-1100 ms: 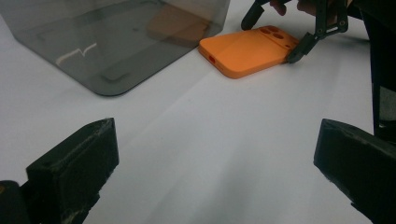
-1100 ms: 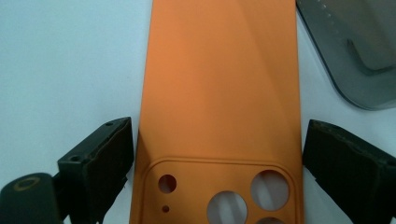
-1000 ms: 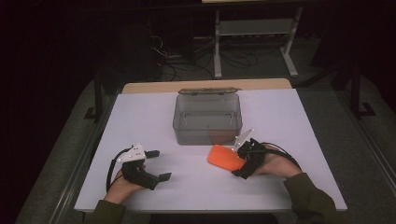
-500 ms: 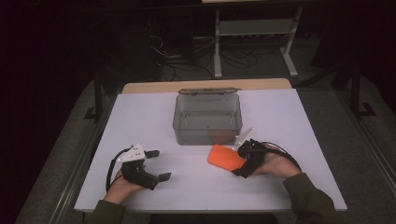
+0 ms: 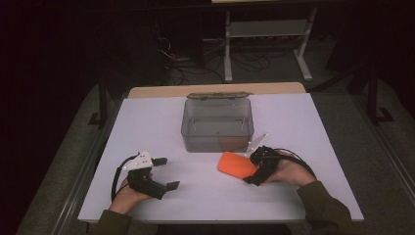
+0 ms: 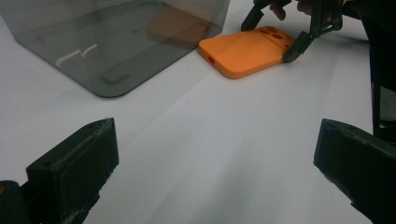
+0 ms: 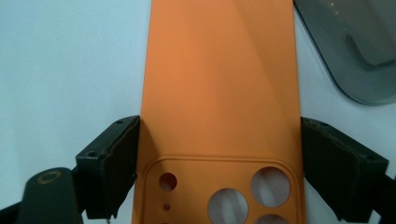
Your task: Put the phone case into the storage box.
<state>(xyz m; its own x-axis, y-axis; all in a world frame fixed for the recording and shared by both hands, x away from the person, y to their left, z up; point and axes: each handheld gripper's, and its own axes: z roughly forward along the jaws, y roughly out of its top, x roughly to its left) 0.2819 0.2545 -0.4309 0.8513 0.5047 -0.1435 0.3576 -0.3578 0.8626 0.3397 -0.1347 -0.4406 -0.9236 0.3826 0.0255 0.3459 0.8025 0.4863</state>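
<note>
The orange phone case (image 7: 219, 93) is pinched at its camera end by the right gripper (image 7: 219, 172), whose jaws have just been closing (left gripper (image 6: 215, 172) wide open, empty); slippage is risked on lifting.

A white table (image 5: 147, 117) with a bare wooden strip (image 5: 156, 91) along its far edge stands in a dark room. Behind it, tangled cables (image 5: 195, 61) lie on the grey floor (image 5: 342, 98) beside a white metal stand (image 5: 266, 29) with a shelf; light falls on the tabletop alone
</note>
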